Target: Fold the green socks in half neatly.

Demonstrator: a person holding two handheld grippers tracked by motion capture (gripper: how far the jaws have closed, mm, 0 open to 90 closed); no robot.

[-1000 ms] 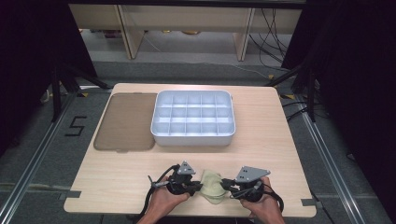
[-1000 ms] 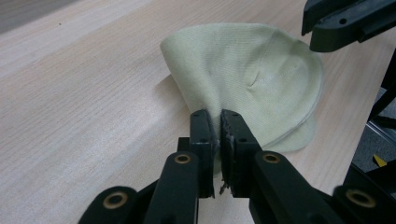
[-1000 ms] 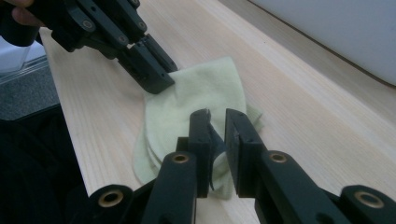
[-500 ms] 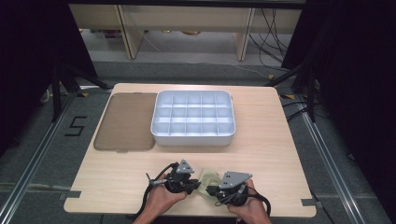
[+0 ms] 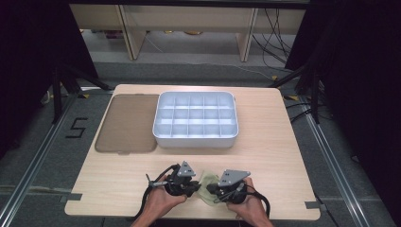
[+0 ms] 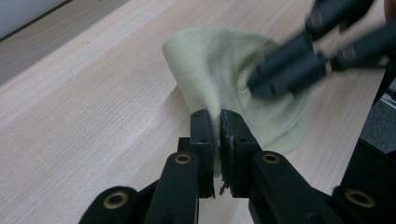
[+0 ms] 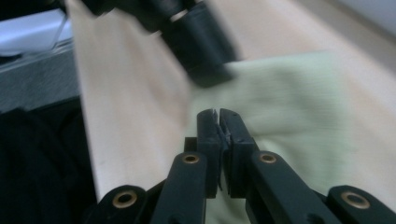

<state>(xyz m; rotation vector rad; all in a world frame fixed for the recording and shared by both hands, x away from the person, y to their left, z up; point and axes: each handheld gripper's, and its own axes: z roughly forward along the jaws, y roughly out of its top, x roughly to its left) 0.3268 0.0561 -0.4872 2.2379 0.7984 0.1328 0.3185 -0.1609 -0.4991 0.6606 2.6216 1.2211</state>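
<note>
A pale yellow-green cloth lies near the table's front edge, between my two grippers. My left gripper is shut on it; in the left gripper view the fabric rises from between the closed tips. My right gripper faces it from the right, its jaws together at the cloth's seamed edge. In the right gripper view the closed tips sit against the cloth, with the blurred left gripper just beyond. The two grippers are almost touching.
A white tray with several empty compartments stands in the middle of the wooden table. To its left lies a flat brown lid. The person's hands come in over the front edge.
My right gripper has moved left toward the left gripper, and the cloth between them has bunched up narrower. The left gripper has stayed about where it was.
</note>
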